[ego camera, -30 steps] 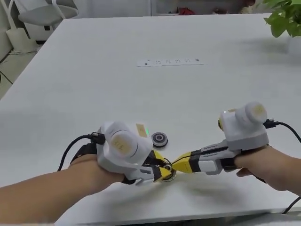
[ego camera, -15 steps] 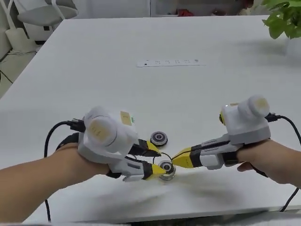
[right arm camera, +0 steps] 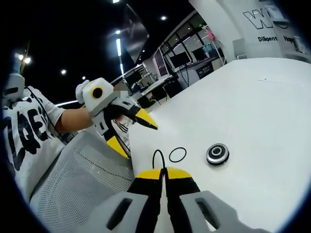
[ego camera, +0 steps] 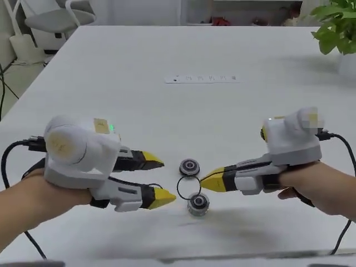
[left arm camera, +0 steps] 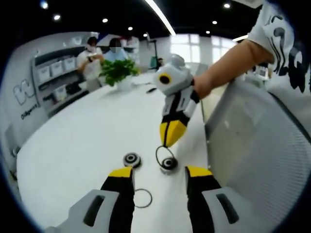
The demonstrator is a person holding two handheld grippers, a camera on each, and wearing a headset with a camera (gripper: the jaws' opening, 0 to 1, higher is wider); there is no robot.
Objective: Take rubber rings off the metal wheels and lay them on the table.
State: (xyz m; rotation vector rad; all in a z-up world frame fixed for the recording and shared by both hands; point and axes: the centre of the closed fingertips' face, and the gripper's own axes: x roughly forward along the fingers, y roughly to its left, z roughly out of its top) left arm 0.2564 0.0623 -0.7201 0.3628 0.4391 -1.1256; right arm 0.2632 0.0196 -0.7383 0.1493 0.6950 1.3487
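Note:
Two small metal wheels rest on the white table [ego camera: 167, 111], the far wheel [ego camera: 189, 166] and the near wheel [ego camera: 198, 204]. My right gripper [ego camera: 203, 181] is shut on a thin black rubber ring [ego camera: 179, 188] that hangs between the two wheels. The right gripper view shows that ring [right arm camera: 158, 158] pinched at my closed tips [right arm camera: 163, 172]. My left gripper [ego camera: 166, 179] stands open to the left of the wheels, holding nothing. In the left gripper view, the near wheel [left arm camera: 168, 164] sits under the right gripper [left arm camera: 172, 133]. A loose ring [left arm camera: 142, 197] lies flat on the table.
A white power strip [ego camera: 200, 79] lies mid-table. A green plant [ego camera: 334, 25] stands at the far right corner and a chair [ego camera: 50, 14] at the far left. The table's front edge runs just below my hands. Cables trail from both grippers.
My left gripper has opened, released the near wheel and drawn back to the left. The right gripper stayed shut and now holds the ring away from the wheel.

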